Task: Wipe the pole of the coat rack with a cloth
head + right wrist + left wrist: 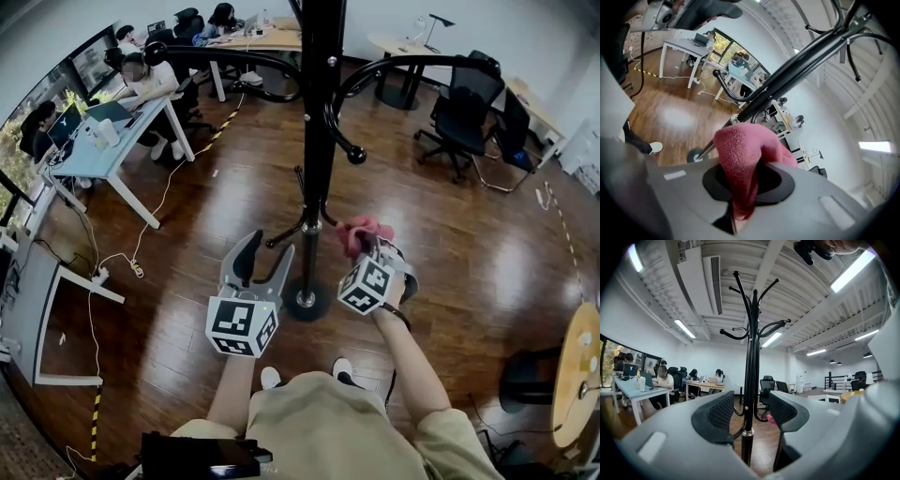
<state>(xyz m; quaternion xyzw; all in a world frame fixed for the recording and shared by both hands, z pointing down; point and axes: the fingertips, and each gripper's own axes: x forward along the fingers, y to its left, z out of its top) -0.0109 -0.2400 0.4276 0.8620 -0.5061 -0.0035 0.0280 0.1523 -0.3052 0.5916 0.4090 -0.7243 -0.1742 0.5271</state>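
Observation:
The black coat rack pole stands on a round base in front of me, with curved hooks near its top. My right gripper is shut on a pink cloth, held just right of the pole at its lower part. Seen from the right gripper view, the pink cloth bulges out of the closed jaws, close under the pole. My left gripper is open, left of the pole, holding nothing. In the left gripper view the pole rises between the two fingers.
People sit at a light desk at the back left. A second desk is behind the rack and black office chairs at the back right. Cables trail on the wooden floor. A round table edge shows at right.

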